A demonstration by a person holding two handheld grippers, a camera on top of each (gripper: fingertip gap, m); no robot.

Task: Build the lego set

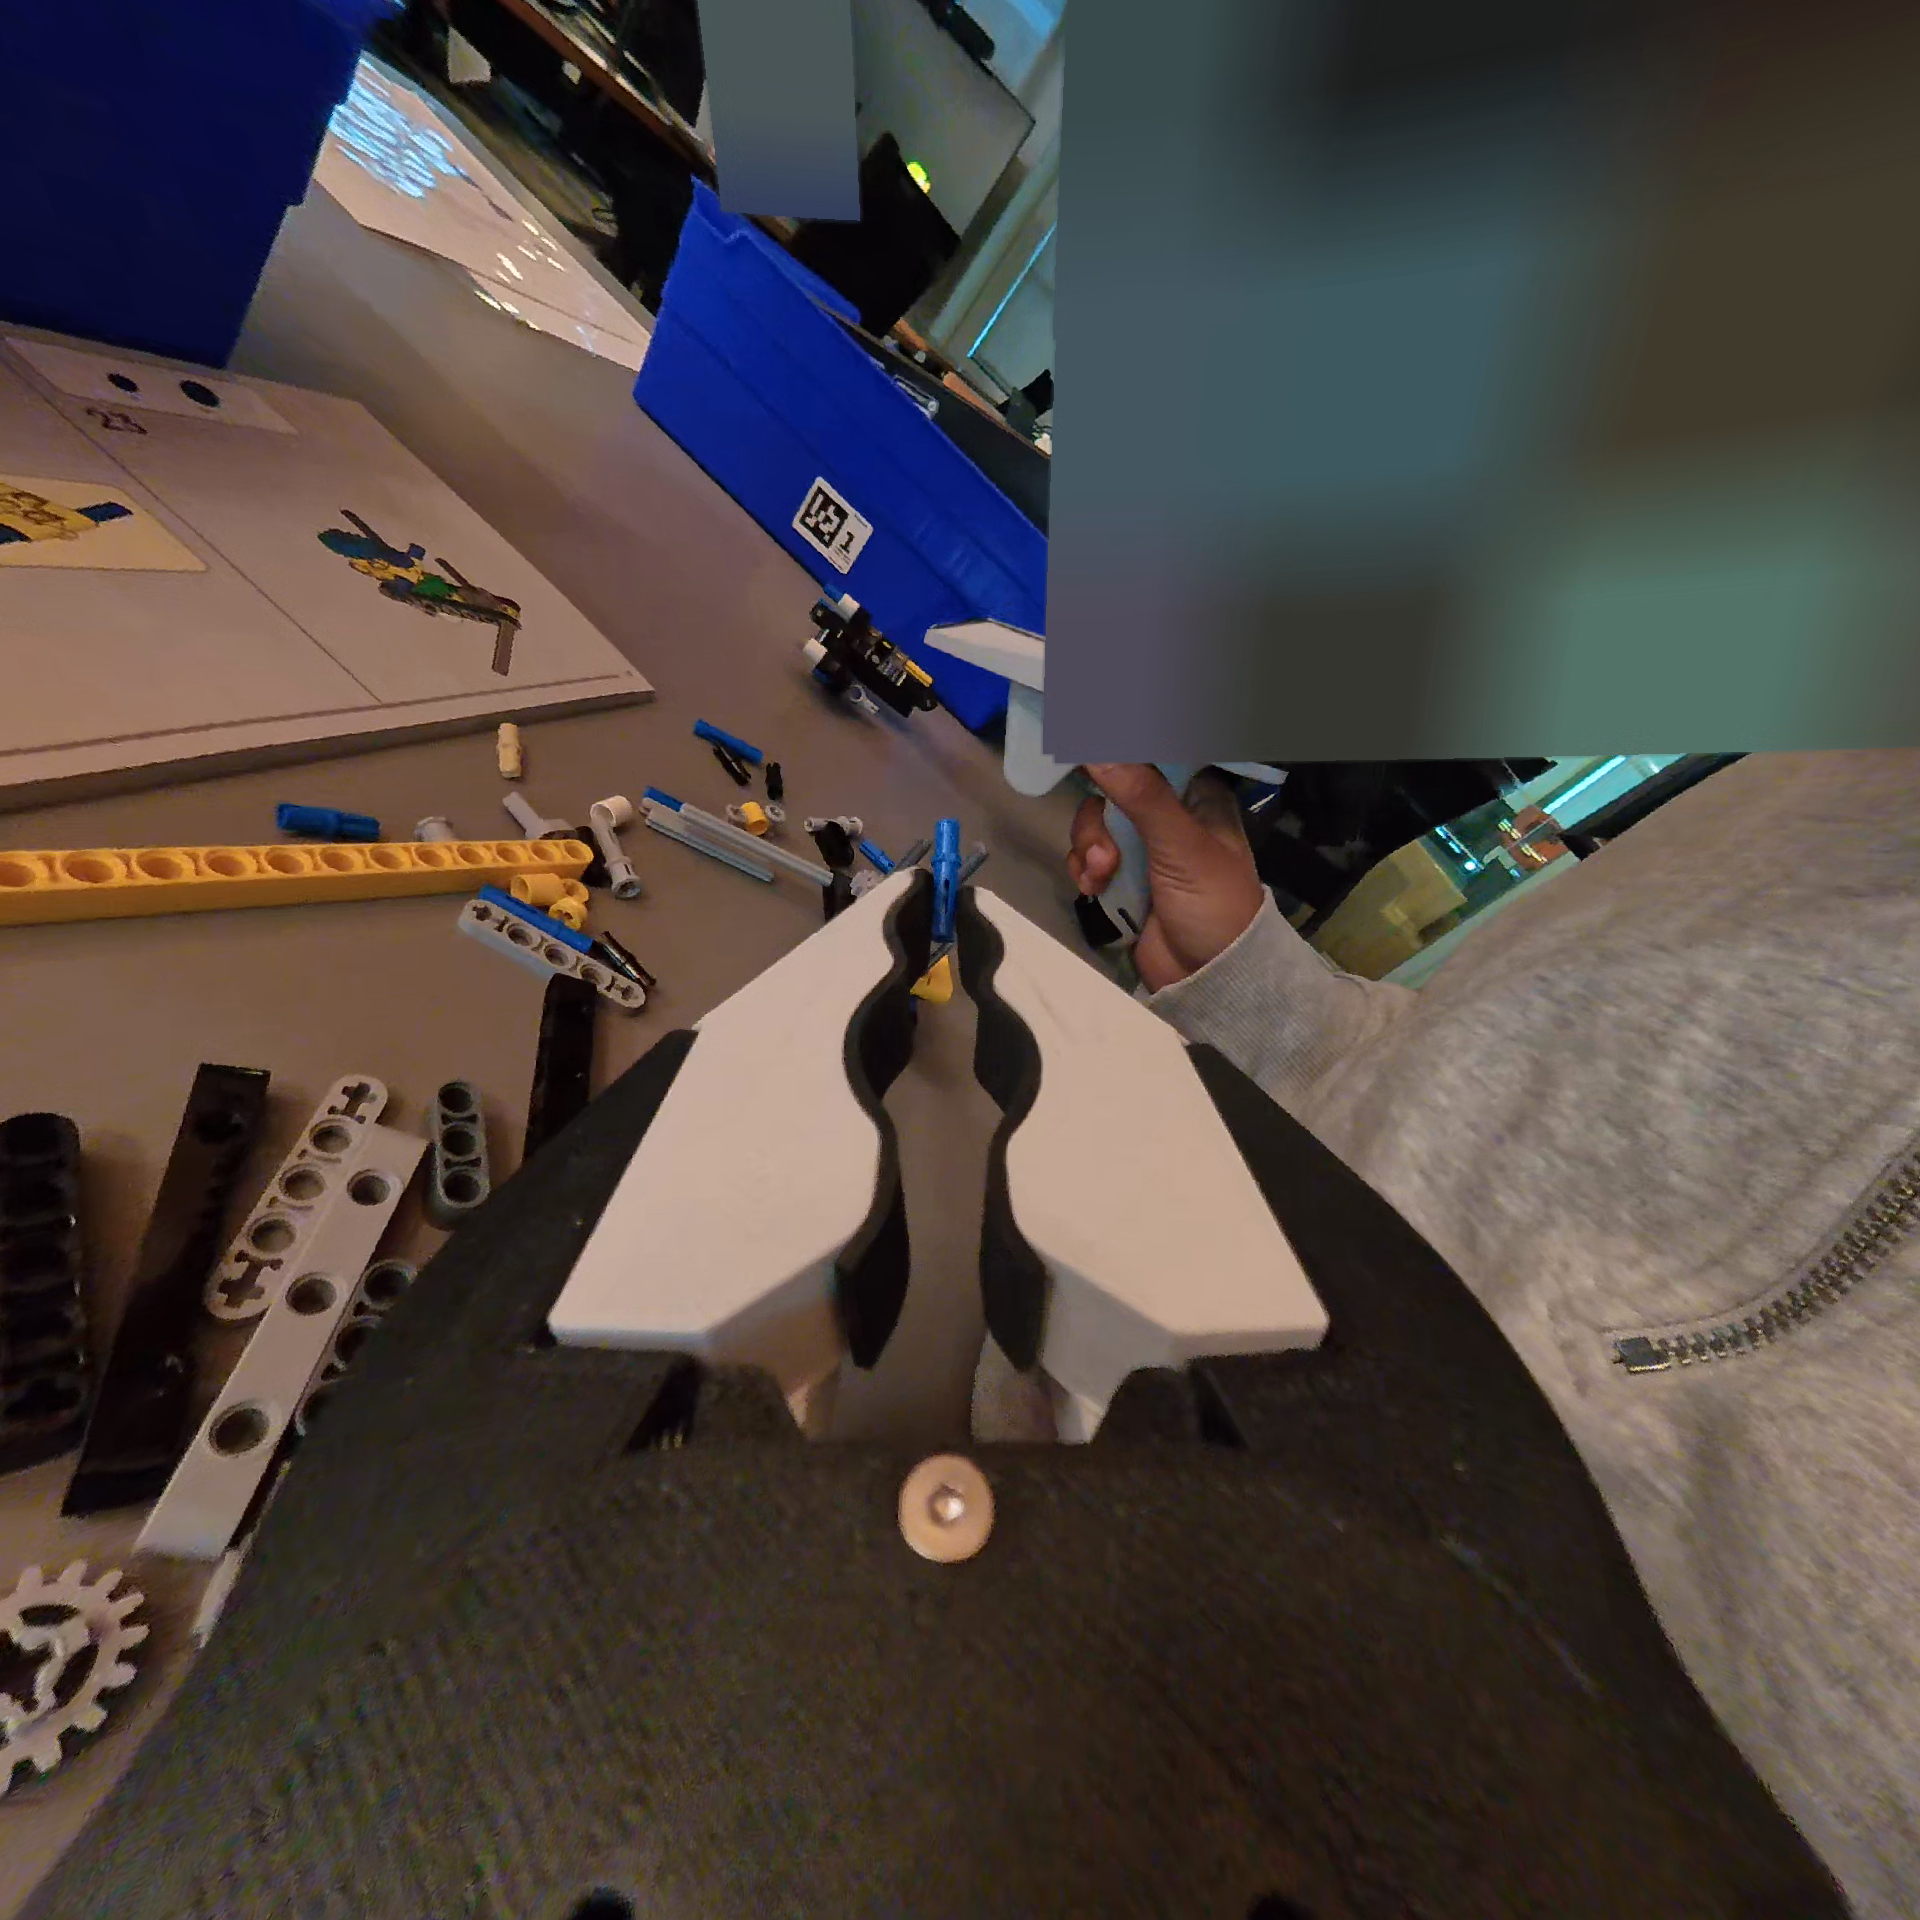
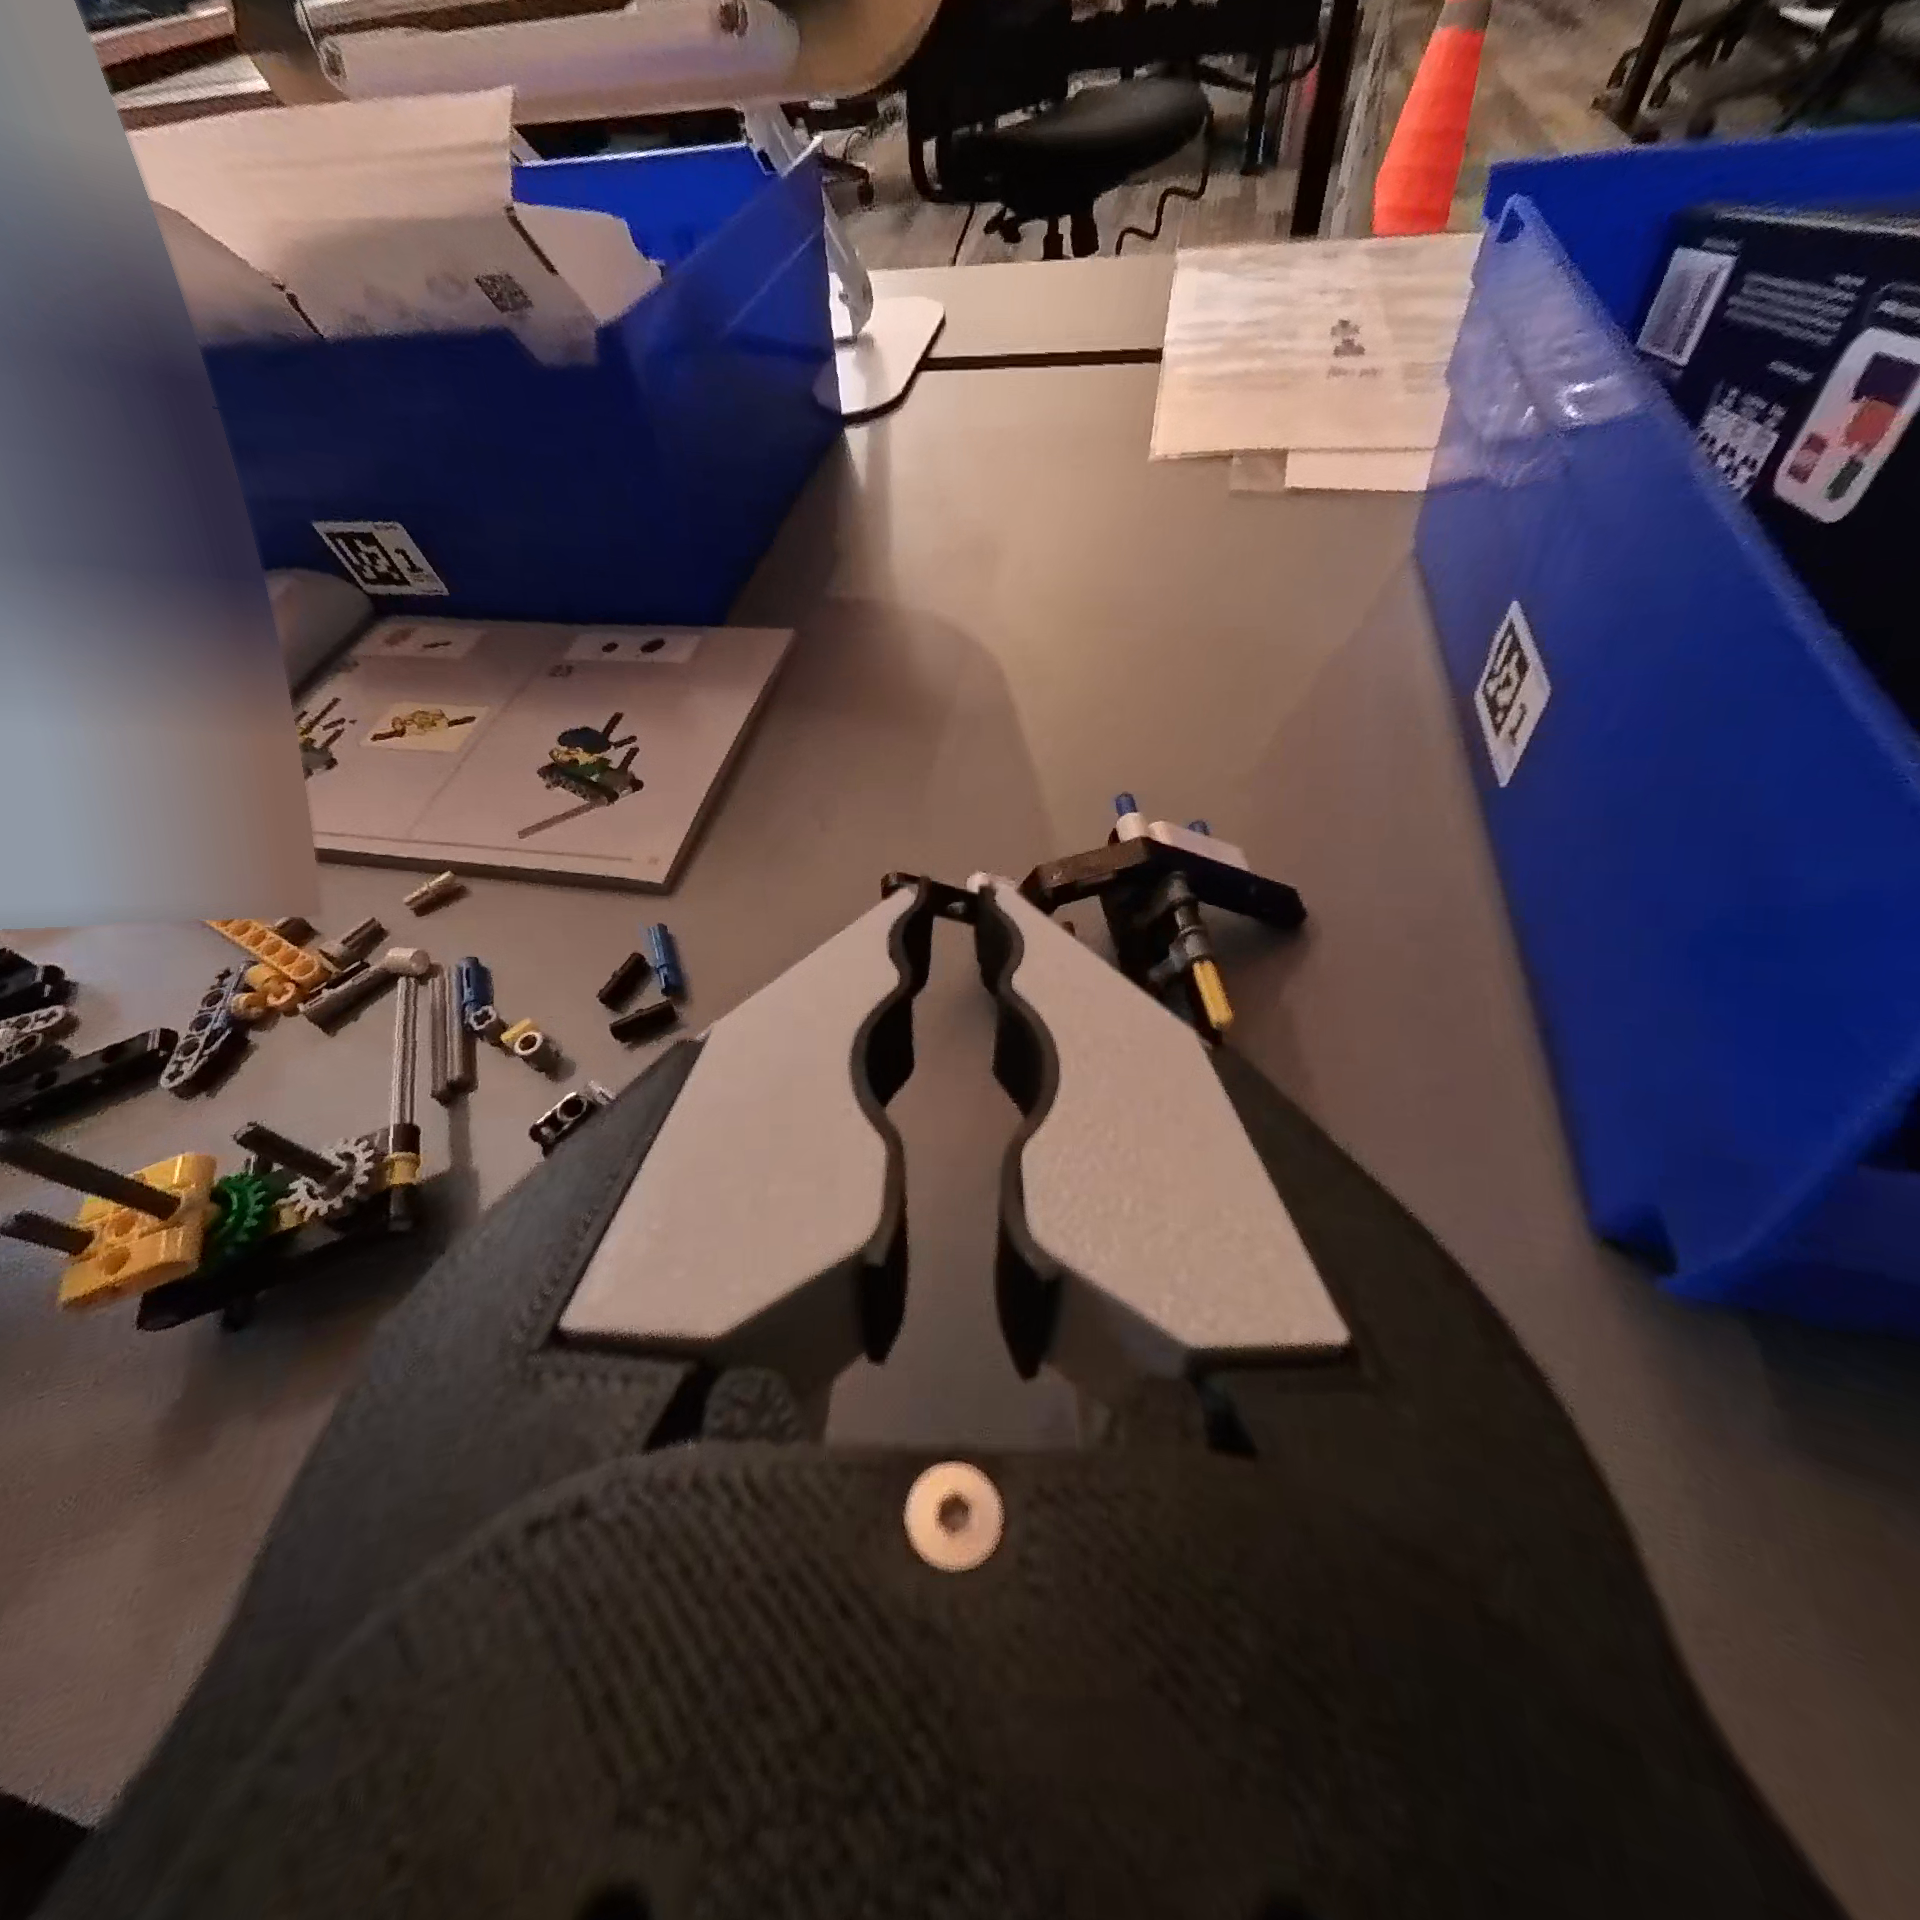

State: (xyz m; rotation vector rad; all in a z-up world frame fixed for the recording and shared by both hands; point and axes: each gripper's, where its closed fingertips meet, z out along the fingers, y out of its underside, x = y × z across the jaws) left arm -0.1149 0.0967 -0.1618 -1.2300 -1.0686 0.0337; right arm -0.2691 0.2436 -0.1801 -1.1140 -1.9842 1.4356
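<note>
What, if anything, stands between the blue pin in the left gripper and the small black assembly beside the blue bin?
Nothing visible blocks it. The blue pin, pinched in the left gripper, faces the small black assembly across open air; only loose parts lie flat on the table between.

Counts, tabletop. Blue bins: two, one (image 2: pixel 582 416) behind the booklet, one (image 2: pixel 1662 831) on the opposite side. Open instruction booklet (image 2: pixel 540 748): one. Long yellow beam (image 1: pixel 291 873): one. Partly built assemblies: two, a yellow one with a green gear (image 2: pixel 208 1226), a black-and-white one (image 2: pixel 1153 894). Grippers: two. Small loose pins and axles: too many to count exactly.
</note>
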